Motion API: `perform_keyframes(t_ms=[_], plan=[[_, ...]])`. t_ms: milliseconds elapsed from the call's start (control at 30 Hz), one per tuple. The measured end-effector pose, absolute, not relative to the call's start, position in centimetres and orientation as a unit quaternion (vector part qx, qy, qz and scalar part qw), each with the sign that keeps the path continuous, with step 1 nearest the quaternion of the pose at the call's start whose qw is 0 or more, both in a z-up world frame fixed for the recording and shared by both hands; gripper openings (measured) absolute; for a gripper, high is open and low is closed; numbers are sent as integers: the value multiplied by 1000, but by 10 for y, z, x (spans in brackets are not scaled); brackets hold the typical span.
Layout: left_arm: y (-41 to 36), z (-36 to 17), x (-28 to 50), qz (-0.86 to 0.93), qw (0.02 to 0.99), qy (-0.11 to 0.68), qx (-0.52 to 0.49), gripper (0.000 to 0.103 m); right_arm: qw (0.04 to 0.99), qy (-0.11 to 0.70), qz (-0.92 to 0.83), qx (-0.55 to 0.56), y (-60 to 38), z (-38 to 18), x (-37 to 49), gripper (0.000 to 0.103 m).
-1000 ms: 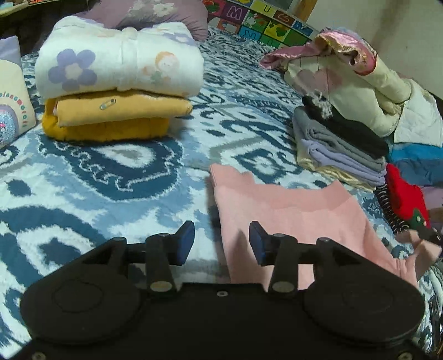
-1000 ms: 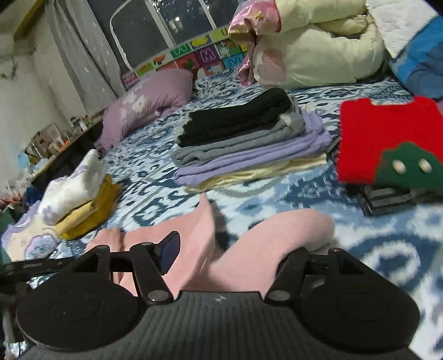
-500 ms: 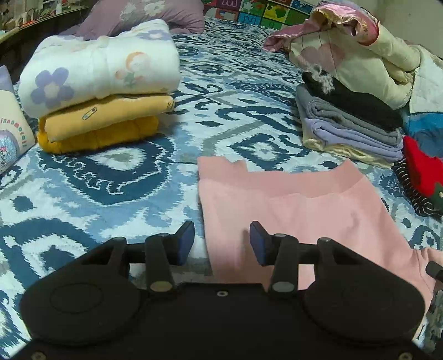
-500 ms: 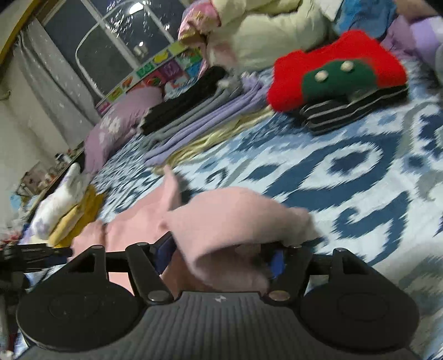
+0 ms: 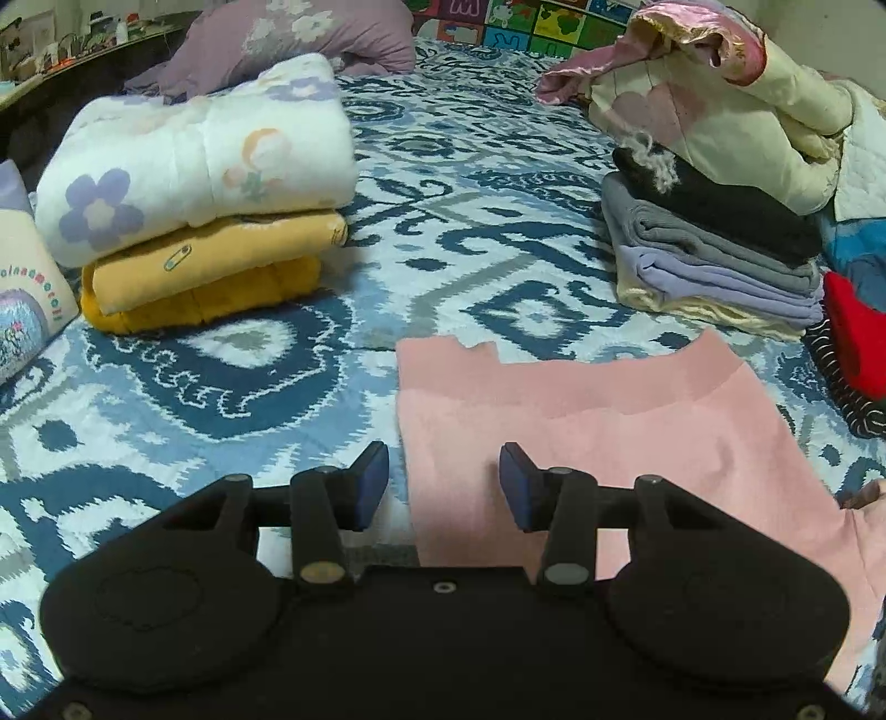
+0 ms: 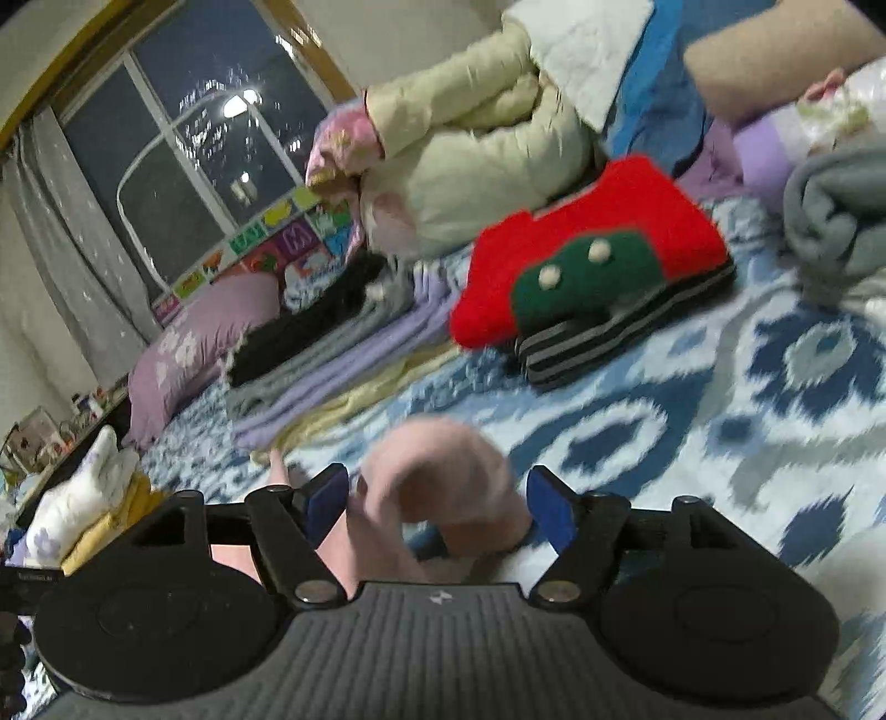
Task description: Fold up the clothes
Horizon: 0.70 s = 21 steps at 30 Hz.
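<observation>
Left wrist view: flat pink knit garment (image 5: 581, 432) laid on blue-white patterned bedspread (image 5: 221, 387); left gripper (image 5: 443, 479) held parted, nothing gripped, above garment's left edge. Right gripper (image 6: 437, 501) being opened; bunched pink fold seen between pads, apparently released.

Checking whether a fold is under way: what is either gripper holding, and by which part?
Nothing held. Left gripper is open above the pink garment; right gripper is opening around its bunched end.

I count one flat pink knit garment (image 5: 581, 421), three folded pieces in the white-and-yellow stack (image 5: 205, 183), four in the dark-topped stack (image 5: 714, 249) (roughly), and one lilac flowered pillow (image 5: 299, 33).
</observation>
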<state>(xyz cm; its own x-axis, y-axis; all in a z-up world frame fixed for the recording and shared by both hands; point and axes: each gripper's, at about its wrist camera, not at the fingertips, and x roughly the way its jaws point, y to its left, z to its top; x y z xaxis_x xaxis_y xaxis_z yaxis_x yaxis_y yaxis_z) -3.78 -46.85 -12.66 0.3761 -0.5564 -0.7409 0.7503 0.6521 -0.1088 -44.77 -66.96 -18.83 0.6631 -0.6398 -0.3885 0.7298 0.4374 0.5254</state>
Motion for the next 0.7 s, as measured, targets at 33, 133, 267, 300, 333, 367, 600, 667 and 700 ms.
perform_keyframes(t_ms=[33, 133, 267, 300, 333, 367, 600, 667, 700], plan=[[-469, -126, -39, -397, 821, 391, 126, 44, 843, 58, -412, 340, -671, -186, -451, 75], [-469, -123, -41, -394, 823, 389, 129, 44, 829, 35, -435, 350, -676, -185, -467, 77], [-465, -121, -33, -389, 827, 393, 104, 44, 818, 17, -441, 369, -682, -188, -478, 78], [-464, -122, -29, -389, 826, 397, 93, 44, 818, 18, -436, 375, -683, -190, -477, 78], [-463, -123, -26, -389, 826, 400, 83, 44, 820, 23, -429, 378, -683, -191, -474, 78], [-463, -124, -23, -389, 825, 404, 74, 44, 826, 28, -420, 375, -681, -192, -469, 78], [-476, -141, -5, -393, 815, 423, 46, 36, 864, 64, -381, 324, -666, -188, -437, 79], [-482, -147, -2, -392, 813, 427, 49, 21, 866, 73, -380, 318, -665, -188, -432, 81], [-482, -149, -1, -387, 816, 427, 53, 13, 865, 76, -380, 317, -664, -189, -431, 82]])
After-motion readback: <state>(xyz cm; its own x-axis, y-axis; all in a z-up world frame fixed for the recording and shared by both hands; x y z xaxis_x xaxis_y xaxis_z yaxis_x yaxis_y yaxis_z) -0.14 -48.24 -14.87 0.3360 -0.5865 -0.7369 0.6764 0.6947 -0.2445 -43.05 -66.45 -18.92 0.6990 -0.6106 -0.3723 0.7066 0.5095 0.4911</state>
